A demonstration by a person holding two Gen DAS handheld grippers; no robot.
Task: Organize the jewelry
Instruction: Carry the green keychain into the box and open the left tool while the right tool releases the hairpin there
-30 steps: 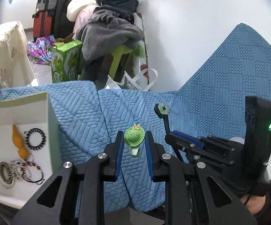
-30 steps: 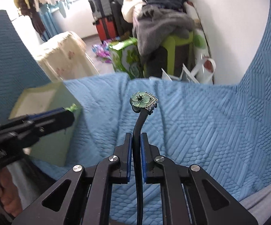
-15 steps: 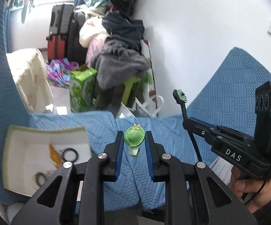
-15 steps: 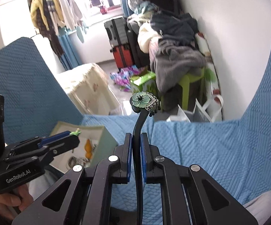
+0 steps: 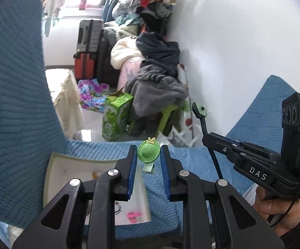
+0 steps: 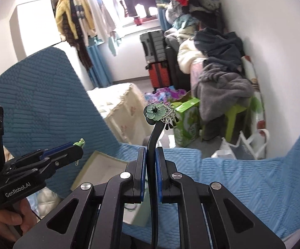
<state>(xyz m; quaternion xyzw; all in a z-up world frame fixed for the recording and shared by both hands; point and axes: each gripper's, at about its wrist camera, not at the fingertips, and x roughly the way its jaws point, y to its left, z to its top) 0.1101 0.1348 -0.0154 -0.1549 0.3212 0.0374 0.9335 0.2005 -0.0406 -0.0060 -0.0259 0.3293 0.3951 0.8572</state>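
While left gripper (image 5: pixel 148 161) pinches crocheted hat clip (image 5: pixel 149 151), box (image 5: pixel 67 159) lies below.

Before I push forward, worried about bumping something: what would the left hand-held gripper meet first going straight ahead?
Judging loosely, the left hand-held gripper, shut on the green hat clip, passes over the blue quilted cover toward the green carton on the floor; depth is unclear.

The left gripper (image 5: pixel 148 161) was held raised, its fingers closed on a green hat-shaped clip (image 5: pixel 148 151). The right gripper (image 6: pixel 150 166) was held level beside it, clamped on a black hair stick (image 6: pixel 153 145).
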